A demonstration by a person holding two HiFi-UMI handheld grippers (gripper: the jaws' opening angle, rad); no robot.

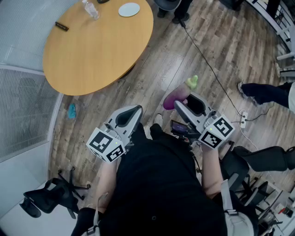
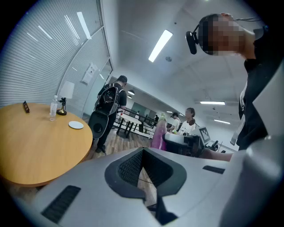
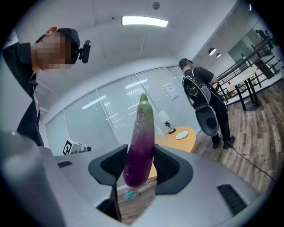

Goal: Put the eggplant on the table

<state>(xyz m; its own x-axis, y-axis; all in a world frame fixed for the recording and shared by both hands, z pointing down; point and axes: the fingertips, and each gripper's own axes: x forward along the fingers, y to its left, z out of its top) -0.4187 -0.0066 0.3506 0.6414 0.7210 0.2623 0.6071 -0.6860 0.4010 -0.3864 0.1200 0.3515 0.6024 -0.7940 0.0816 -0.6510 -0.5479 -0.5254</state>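
From the head view, a round wooden table (image 1: 99, 50) stands far left on the plank floor, with a white plate (image 1: 128, 9) and a clear bottle (image 1: 91, 9) at its far edge. The right gripper (image 1: 188, 103) sits near the person's body, right of centre, and the eggplant (image 1: 176, 97) sticks out of it toward the table, purple end in the jaws and green tip farthest out, over the floor and well apart from the table. The left gripper (image 1: 130, 117) is beside it on the left. A small teal object (image 1: 72, 110) lies on the floor near the table's base.

The left gripper view shows what the head view does not: its two dark pads meet at their tips with only a sliver of floor behind them, and nothing is between them. Beyond, a person with a backpack (image 2: 108, 111) stands at the table's far side.

The right gripper view shows the grip itself: both pads press the eggplant's purple lower half from left and right, the green end pointing up and away, with the table small and far behind it to the right
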